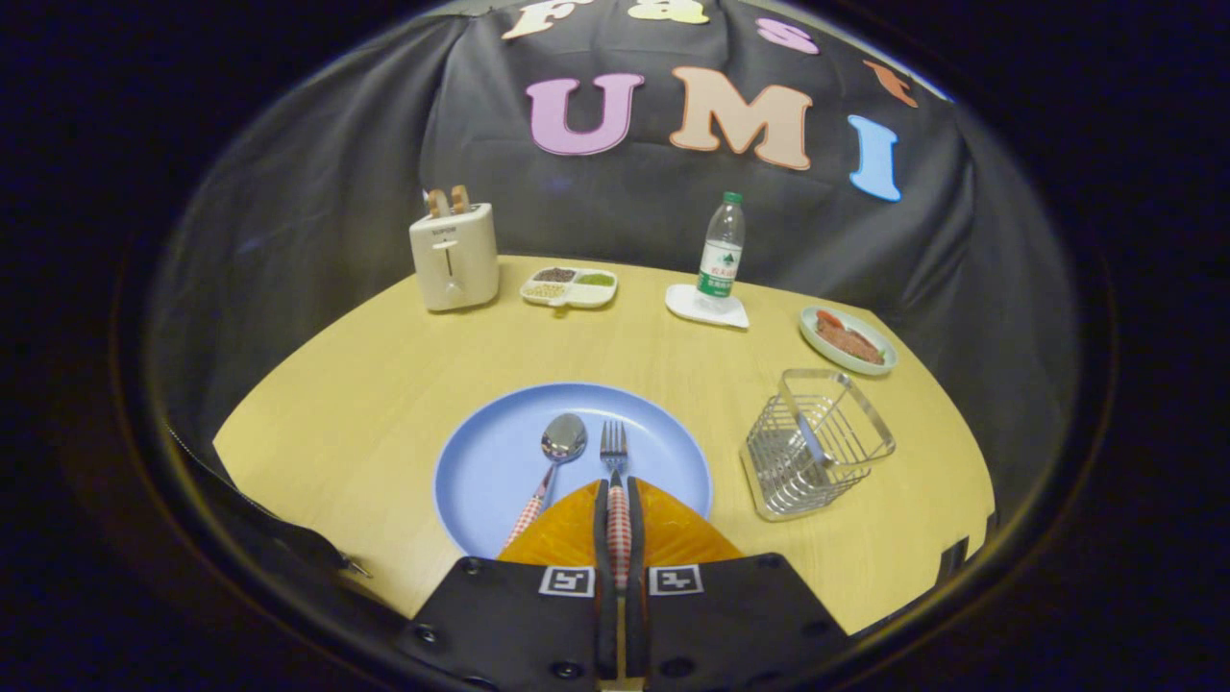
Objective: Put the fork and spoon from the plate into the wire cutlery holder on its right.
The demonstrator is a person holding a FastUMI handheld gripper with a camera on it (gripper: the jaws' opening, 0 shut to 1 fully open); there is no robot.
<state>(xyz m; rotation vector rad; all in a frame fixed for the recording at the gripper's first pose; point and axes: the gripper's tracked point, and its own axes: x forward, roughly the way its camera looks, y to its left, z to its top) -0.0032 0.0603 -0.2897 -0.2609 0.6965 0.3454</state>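
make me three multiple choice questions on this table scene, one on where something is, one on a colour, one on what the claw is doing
1. Where does the wire cutlery holder stand?
A. right of the plate
B. on the plate
C. behind the toaster

2. What colour is the plate?
A. red
B. blue
C. black

3. What is the claw doing?
A. open above the spoon
B. shut on the fork's handle
C. shut on the bottle

Answers:
1. A, the holder sits on the table to the plate's right.
2. B, the plate under the spoon and fork is light blue.
3. B, both fingers press the fork's checked handle between them.
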